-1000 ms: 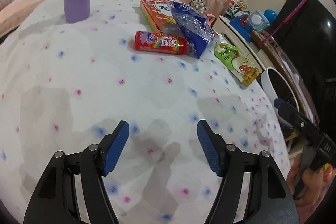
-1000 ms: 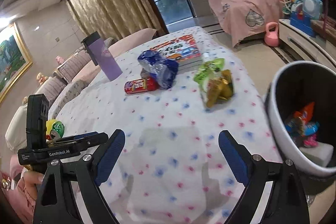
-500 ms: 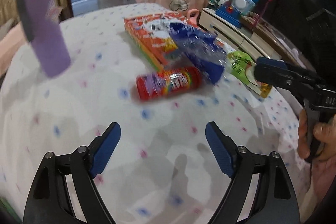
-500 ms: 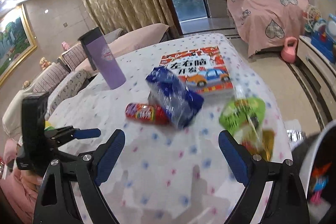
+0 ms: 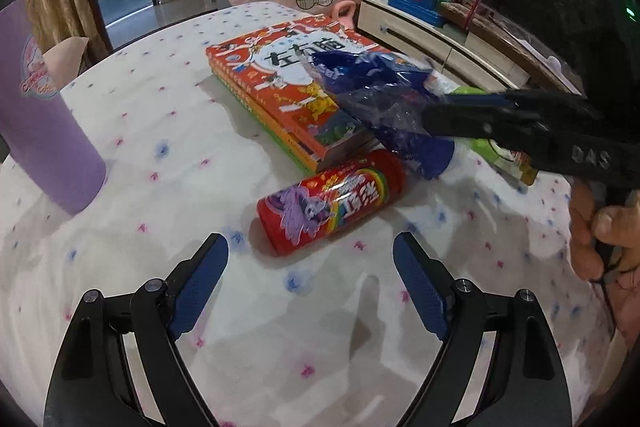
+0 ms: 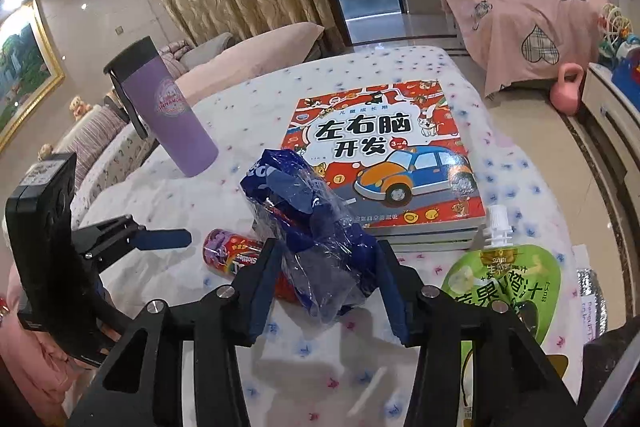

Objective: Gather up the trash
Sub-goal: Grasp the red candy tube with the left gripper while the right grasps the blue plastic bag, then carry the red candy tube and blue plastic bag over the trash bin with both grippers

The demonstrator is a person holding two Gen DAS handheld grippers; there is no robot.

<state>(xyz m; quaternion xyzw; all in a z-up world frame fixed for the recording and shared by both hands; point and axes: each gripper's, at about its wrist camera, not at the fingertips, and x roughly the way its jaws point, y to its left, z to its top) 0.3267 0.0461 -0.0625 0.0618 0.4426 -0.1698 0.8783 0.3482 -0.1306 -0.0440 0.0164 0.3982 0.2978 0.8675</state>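
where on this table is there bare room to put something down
Bare cloth lies between the purple tumbler and the book stack, and in front of the red candy tube. It is crowded where blue wrapper, tube and green pouch cluster.

Both grippers are closing in on the litter from further back on the desk. The right gripper [image 6: 324, 283] is narrowing its jaws around the crumpled blue wrapper [image 6: 308, 227], while the left gripper [image 5: 310, 283], jaws spreading wider, is nearing the red candy tube [image 5: 330, 201].
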